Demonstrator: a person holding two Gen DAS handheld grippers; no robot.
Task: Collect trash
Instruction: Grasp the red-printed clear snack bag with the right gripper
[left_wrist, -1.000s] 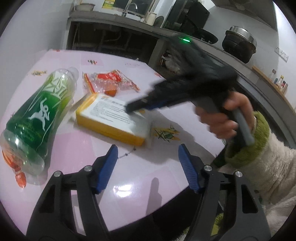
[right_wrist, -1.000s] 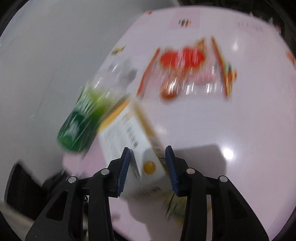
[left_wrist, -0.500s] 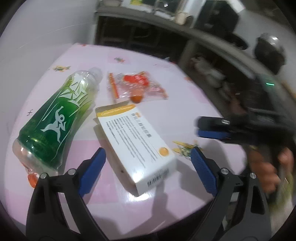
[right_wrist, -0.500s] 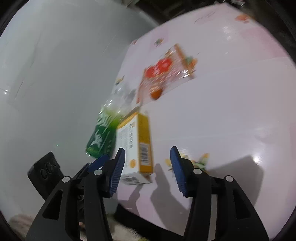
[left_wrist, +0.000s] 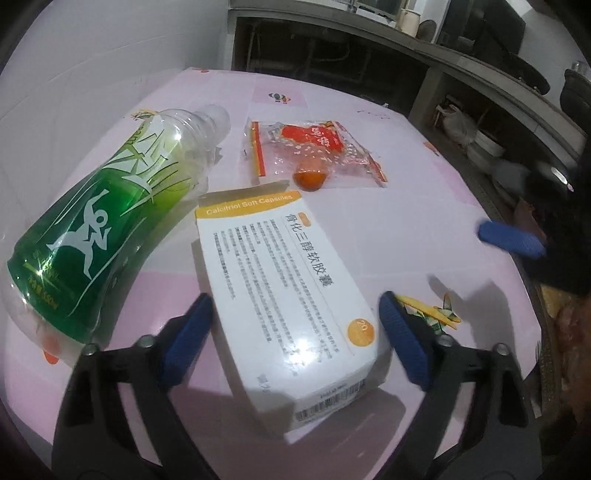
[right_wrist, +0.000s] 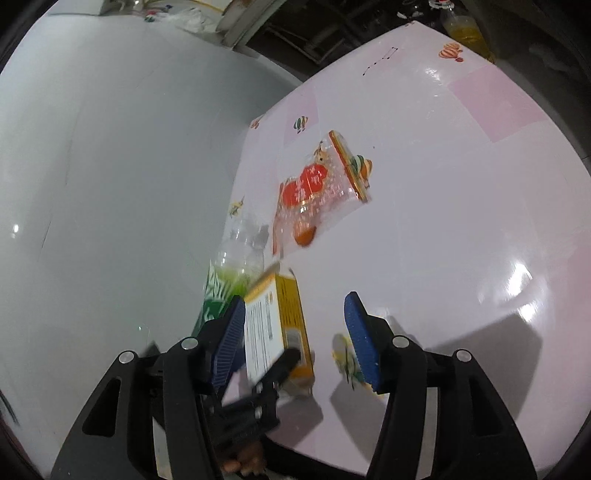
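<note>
A white medicine box with a yellow band lies flat on the pink table. My left gripper straddles its near end; the jaws are closing, and a thin gap still shows beside each pad. A green plastic bottle lies on its side left of the box. Behind the box sits a clear snack wrapper with red print. My right gripper hovers off to the right, its jaws opening and holding nothing. The box, the bottle and the wrapper show beyond it.
A white wall borders the table on the left. Behind the table runs a grey counter with stacked plates under it. A bottle of yellow liquid stands past the far edge. The near table edge lies just below both grippers.
My right gripper let go of the box and drew back to the right. The box now lies turned lengthwise, and my left gripper has opened wide and moved in over its near end.
</note>
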